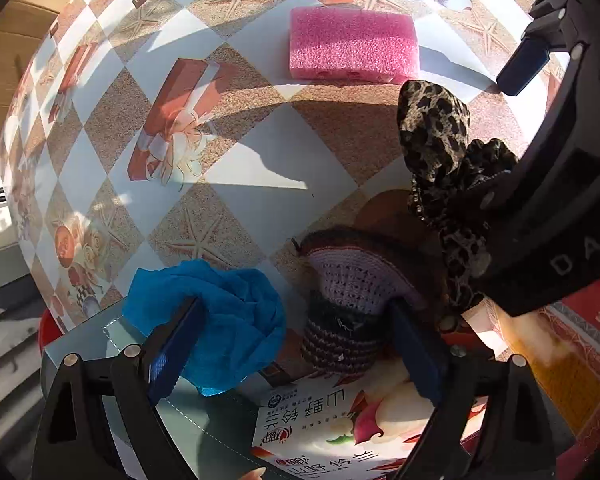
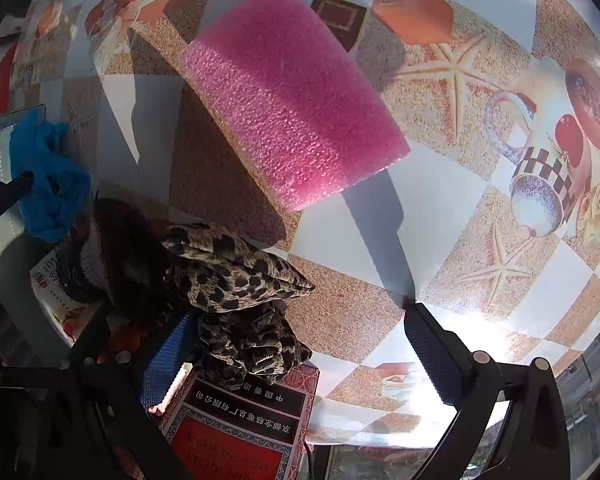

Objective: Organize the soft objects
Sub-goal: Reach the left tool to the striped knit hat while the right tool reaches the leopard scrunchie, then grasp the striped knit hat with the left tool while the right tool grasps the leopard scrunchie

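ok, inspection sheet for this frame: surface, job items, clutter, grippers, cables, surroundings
Surface: round table under a printed diamond-pattern cover, sunlit with hard shadows.
Job's things: pink foam block lying flat in open space; blue cloth crumpled near the edge; knitted piece beside it; leopard-print fabric draped over a red printed box.
Clutter: white printed carton under the soft items.
Grippers: left gripper open, straddling cloth and knit; right gripper open, fabric at its left finger.
Cables: nothing seen.
Surroundings: cardboard beyond the table.
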The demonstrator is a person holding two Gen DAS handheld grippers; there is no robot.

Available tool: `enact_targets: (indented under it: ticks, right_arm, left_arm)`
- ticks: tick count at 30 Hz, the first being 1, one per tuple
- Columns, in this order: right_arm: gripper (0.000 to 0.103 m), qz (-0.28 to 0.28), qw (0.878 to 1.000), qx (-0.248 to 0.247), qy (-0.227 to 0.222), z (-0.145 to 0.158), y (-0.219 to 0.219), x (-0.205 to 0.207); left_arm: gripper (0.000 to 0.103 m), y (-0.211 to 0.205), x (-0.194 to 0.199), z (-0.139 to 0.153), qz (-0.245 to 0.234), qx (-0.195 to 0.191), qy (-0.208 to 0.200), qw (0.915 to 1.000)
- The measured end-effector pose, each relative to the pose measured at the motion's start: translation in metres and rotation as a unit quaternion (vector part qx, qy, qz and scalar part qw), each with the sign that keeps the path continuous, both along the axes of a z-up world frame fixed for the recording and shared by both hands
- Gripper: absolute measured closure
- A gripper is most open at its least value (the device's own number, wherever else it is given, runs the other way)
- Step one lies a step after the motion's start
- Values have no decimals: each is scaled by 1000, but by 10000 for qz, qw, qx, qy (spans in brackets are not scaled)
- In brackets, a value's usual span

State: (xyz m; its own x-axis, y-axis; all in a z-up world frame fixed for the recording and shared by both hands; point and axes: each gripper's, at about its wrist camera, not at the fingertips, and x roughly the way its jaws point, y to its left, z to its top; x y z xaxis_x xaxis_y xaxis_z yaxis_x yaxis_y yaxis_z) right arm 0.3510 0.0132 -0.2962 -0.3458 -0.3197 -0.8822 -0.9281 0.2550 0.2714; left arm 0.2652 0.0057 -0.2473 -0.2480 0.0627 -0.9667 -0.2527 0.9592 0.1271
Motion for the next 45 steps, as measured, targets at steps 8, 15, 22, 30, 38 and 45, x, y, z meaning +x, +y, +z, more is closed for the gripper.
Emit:
enact_targets:
  ticks: [8,15,22,30,38,45]
  right_arm:
    - [1,-268,9936,342,-1039,6,-36,36]
    - [1,-1743,9704,514,-1588,20,-87,114]
    - [1,-2861,9485,1047,-863,32,-143,127]
    - [1,-2622,9497,1385,-1007,33,-105,95]
    - [0,-2148,9570,1154,-1574,10,-65,70]
    - [8,-2189,9567,1134,-1549,12,-84,60]
  left_arm:
    - [0,1,27,-3,-395,413,-331,9978]
    - [0,58,46,30,355,914,-966,9905]
    - [0,62,27,48,1182,105,-1317,9842]
    - [0,32,40,15,1425,-247,-1132,9830]
    - [3,35,52,-17,1533,-152,-787,9849]
    - [42,30,60,-20,1521,-297,-703,9854]
